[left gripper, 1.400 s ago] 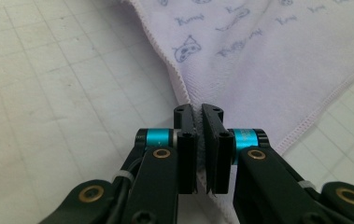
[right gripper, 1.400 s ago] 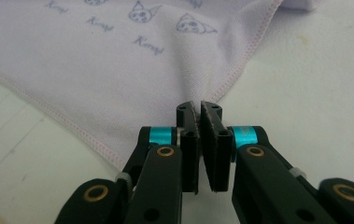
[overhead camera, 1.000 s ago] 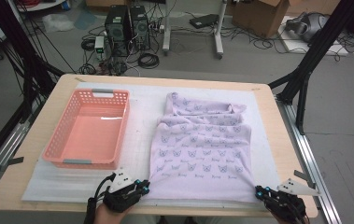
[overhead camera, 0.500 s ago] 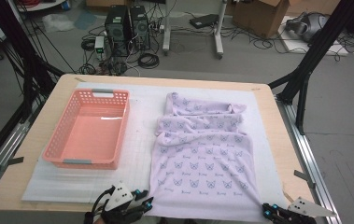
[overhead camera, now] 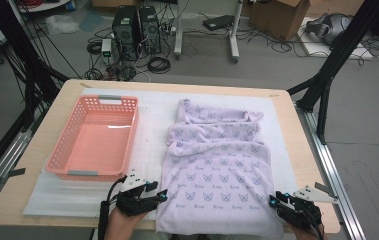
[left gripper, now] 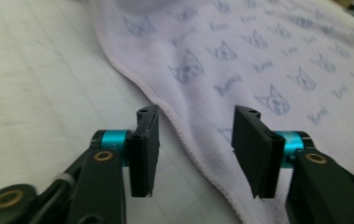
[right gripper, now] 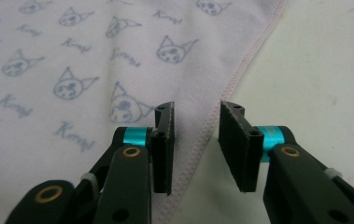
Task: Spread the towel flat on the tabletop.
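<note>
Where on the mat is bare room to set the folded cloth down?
A free strip of white mat runs between the pink basket and the lilac cloth; more lies bare beyond the cloth's far edge. The near corners are crowded by the left claw and right claw.

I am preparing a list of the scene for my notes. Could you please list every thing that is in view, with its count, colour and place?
cloth: 1, pale lilac with a cat print, spread on the right half of the mat, far end bunched
basket: 1, pink, on the left part of the mat, nothing in it
mat: 1, white, covers most of the table
table: 1, light wood
computer towers: 2, black, on the floor beyond the table
cardboard box: 1, brown, on the floor far right
left gripper: 1, black, open at the cloth's near left edge
right gripper: 1, black, open at its near right edge
</note>
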A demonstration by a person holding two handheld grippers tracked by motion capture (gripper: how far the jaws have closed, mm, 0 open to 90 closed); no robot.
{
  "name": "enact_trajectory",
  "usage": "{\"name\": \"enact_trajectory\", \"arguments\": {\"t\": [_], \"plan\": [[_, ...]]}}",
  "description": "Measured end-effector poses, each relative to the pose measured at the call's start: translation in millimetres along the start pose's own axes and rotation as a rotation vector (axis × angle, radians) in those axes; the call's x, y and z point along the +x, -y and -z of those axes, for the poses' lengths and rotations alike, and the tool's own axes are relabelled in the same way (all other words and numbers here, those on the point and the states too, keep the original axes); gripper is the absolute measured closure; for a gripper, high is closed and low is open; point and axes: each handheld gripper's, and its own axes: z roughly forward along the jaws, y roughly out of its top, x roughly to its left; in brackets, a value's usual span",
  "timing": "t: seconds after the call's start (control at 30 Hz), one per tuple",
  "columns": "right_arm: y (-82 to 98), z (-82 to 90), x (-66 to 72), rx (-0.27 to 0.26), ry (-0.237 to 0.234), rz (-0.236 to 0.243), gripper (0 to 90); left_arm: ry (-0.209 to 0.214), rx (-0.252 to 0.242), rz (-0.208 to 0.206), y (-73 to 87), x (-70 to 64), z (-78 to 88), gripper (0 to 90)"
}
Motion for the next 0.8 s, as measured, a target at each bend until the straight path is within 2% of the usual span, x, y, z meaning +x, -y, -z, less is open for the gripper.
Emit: {"name": "enact_trajectory", "arguments": {"t": [0.03,0.07,0.1,0.13,0.17,0.3,0.43,0.5,0.57,0.7,0.73,0.77,0.8], "plan": [[0.2,0.7,0.0,0.004,-0.002,-0.012,75.0,-0.009,0.001,-0.028,0.1,-3.0,-0.2,57.0],[0.7,1.9,-0.9,0.009,-0.014,-0.013,82.3,-0.024,0.009,-0.049,0.8,-6.4,-1.1,66.1],[1.3,2.9,-1.7,0.011,-0.025,-0.019,84.3,-0.064,0.012,-0.079,1.5,-10.2,-1.0,72.0],[1.9,3.8,-1.8,0.012,-0.032,-0.021,85.7,-0.048,0.020,-0.081,1.7,-10.6,-0.5,83.8],[2.0,4.8,-1.6,0.014,-0.039,-0.019,86.5,-0.050,0.028,-0.071,1.4,-10.6,0.5,87.0],[6.2,14.3,-0.8,0.034,-0.069,0.009,87.5,-0.032,0.048,-0.074,5.9,-13.7,10.9,87.7],[14.2,29.0,0.4,0.031,-0.108,0.006,87.6,-0.014,0.031,-0.068,15.2,-15.8,27.5,87.7],[20.7,36.0,3.6,0.051,-0.114,0.039,87.6,-0.002,0.022,-0.066,20.7,-19.1,35.6,87.7],[25.7,42.0,5.0,0.060,-0.128,0.044,87.7,0.011,0.019,-0.076,27.0,-25.4,44.4,87.7],[31.9,56.0,7.6,0.038,-0.162,0.046,87.5,0.023,-0.006,-0.094,32.1,-33.5,57.5,87.1],[31.9,57.7,8.1,0.030,-0.169,0.046,86.9,0.019,-0.019,-0.088,32.0,-33.3,58.7,86.0],[31.4,58.0,8.2,0.023,-0.180,0.033,85.0,0.009,-0.030,-0.080,31.0,-31.5,58.3,81.2],[30.4,57.1,7.4,0.016,-0.181,0.029,81.0,-0.001,-0.039,-0.063,29.5,-28.9,56.8,72.6]]}}
